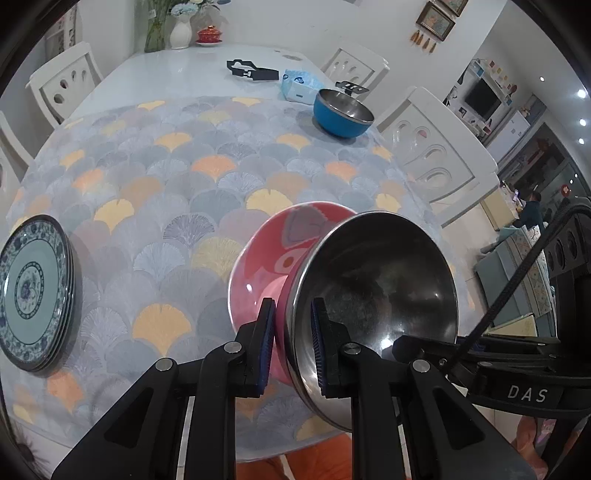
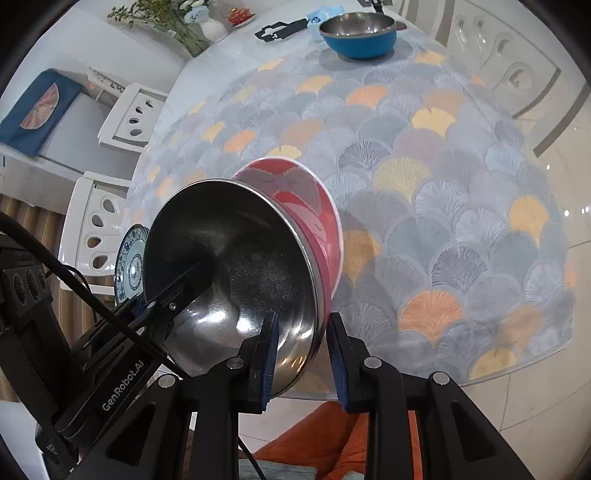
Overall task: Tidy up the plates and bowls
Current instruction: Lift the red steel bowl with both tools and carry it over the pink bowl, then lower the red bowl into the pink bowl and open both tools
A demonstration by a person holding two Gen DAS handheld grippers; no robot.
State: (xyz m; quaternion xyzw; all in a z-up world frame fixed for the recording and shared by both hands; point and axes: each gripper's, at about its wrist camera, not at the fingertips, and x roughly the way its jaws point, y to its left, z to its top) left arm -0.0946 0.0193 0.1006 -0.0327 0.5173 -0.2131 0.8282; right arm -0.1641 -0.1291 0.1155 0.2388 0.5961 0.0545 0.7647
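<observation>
A pink bowl with a steel inside (image 1: 373, 288) is held tilted on its side above the table's near edge; it also shows in the right wrist view (image 2: 243, 266). My left gripper (image 1: 293, 347) is shut on its rim, one finger on the pink outside, one inside. My right gripper (image 2: 301, 360) straddles the opposite rim with its jaws around it, a small gap showing on the right side. A blue bowl with a steel inside (image 1: 341, 110) stands at the far side of the mat (image 2: 358, 35). A stack of blue-patterned plates (image 1: 33, 291) lies at the left (image 2: 131, 266).
A fan-patterned mat (image 1: 177, 192) covers the near half of the white table. A tissue box (image 1: 299, 85), a black tool (image 1: 251, 70), a vase (image 1: 181, 31) and a red lidded dish (image 1: 208, 35) stand at the far end. White chairs (image 1: 432, 147) ring the table.
</observation>
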